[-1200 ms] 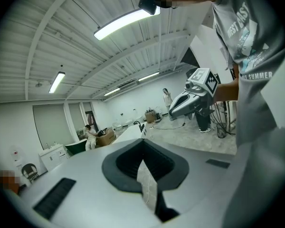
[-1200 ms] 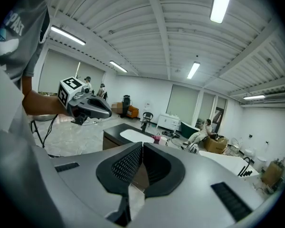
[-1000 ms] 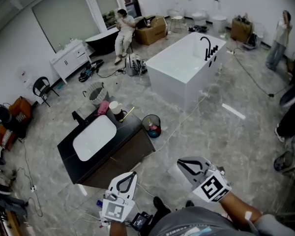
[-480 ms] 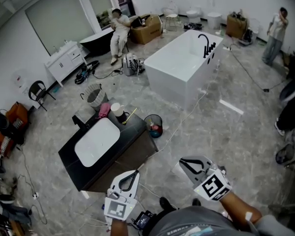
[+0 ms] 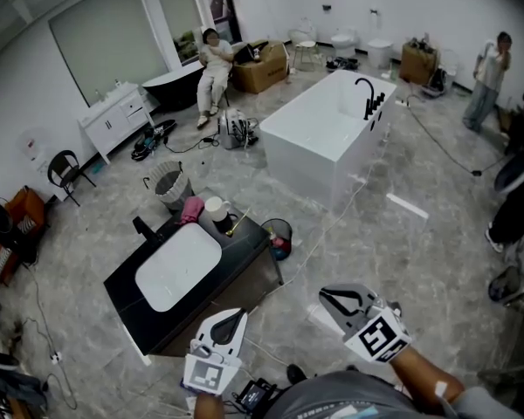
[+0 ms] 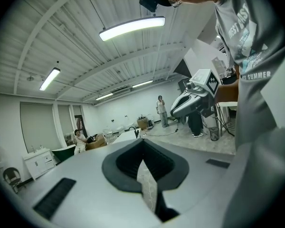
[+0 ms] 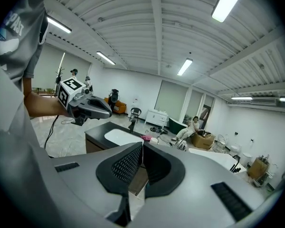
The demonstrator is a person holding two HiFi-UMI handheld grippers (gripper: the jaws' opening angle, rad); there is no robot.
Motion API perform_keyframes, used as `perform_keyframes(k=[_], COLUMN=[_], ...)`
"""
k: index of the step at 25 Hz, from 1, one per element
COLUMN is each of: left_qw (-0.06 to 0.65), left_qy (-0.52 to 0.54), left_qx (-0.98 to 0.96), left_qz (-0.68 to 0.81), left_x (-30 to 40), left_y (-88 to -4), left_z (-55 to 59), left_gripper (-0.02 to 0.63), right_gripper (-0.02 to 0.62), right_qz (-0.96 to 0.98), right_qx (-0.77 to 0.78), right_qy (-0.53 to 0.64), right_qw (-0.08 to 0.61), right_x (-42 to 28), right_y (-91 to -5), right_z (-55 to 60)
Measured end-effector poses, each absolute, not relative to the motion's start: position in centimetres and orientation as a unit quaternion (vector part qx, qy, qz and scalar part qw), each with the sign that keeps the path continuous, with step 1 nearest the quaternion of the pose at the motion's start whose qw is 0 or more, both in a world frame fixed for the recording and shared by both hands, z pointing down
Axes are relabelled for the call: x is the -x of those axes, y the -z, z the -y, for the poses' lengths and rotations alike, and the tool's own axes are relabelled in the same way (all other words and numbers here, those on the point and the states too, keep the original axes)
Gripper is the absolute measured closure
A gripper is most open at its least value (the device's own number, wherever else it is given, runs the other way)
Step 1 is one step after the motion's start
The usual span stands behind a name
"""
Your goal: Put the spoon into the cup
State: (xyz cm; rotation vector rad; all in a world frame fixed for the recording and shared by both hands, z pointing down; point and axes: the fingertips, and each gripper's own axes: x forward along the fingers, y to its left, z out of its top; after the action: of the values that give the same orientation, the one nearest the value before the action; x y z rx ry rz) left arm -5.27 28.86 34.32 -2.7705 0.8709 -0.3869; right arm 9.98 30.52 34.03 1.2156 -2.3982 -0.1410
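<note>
My left gripper (image 5: 231, 316) and right gripper (image 5: 334, 298) are both closed on nothing, well short of the black counter (image 5: 127, 288). The spoon (image 5: 237, 223) lies at its far edge, just beside the cup (image 5: 215, 209); arriving with shut jaws, I could knock it off or tip the cup

The head view looks steeply down from high, far from the counter (image 5: 127, 291). Both gripper views look almost level along their own jaws; all three share the bathtub (image 5: 319, 125).
</note>
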Motion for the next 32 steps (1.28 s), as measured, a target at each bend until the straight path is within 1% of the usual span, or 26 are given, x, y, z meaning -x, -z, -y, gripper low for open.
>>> perform_keyframes(k=[4,10,19,26,32], left_qw=[0.093,0.092,0.063,0.062,0.054], left_qy=[0.111,0.113,0.141,0.144,0.142], left_qx=[0.947,0.946,0.930,0.928,0.926], left_qz=[-0.286,-0.291,-0.335,-0.337,-0.344], left_x=[6.1,7.6,8.4,5.4,3.7], left_y=[-34.0,-34.2,-35.5,-34.9,-35.1], left_z=[-28.3,-27.5,-25.8,-23.5,-22.1], left_gripper=[0.603,0.603,0.603,0.603,0.603], right_gripper=[0.563,0.563,0.563,0.563,0.563], right_qz=[0.864,0.871,0.893,0.893,0.899], right_qx=[-0.444,-0.427,-0.390,-0.392,-0.374], right_qy=[0.057,0.047,0.053,0.036,0.033], right_qw=[0.230,0.238,0.218,0.220,0.224], right_x=[-8.8,-7.0,-6.7,-9.9,-10.7], right_y=[-33.6,-34.4,-34.3,-35.5,-35.8], right_z=[-30.0,-29.7,-25.3,-22.7,-20.8])
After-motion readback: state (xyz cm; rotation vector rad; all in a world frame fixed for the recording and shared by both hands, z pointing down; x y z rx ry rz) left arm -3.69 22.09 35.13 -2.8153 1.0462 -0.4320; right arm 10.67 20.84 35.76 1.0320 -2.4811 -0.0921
